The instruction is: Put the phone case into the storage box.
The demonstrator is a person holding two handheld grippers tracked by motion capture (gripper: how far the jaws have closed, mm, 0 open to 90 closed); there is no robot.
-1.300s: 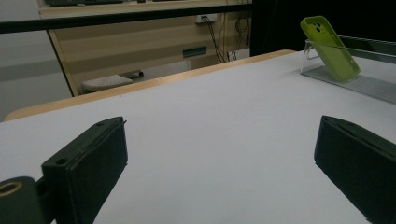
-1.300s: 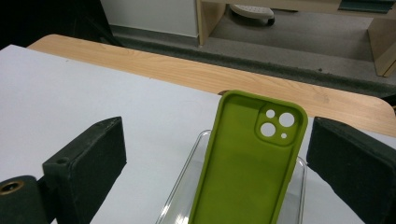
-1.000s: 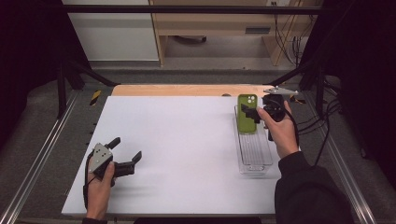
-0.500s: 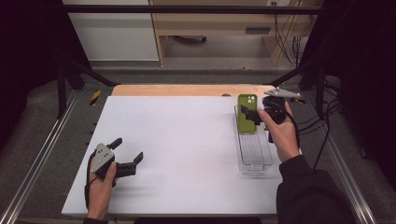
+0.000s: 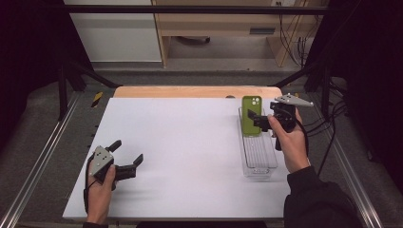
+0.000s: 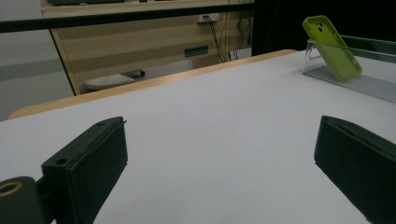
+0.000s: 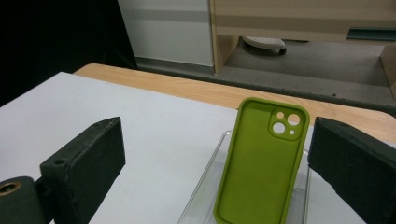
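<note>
Right now the green phone case [image 5: 251, 115] stands propped in the far end of the clear tray [image 5: 259, 166], at three o'clock on the worktop [image 5: 190, 142]. Beside it, the right gripper [image 5: 255, 118] has fingers released, likely lined up to grasp. At eight o'clock, the left gripper [image 5: 127, 158] rests with fingers released, idle.

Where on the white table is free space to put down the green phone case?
The wide middle of the white table, between the left gripper and the clear tray, is bare. It is crowded at the tray's far end, where the right gripper stands open around the green phone case.
</note>
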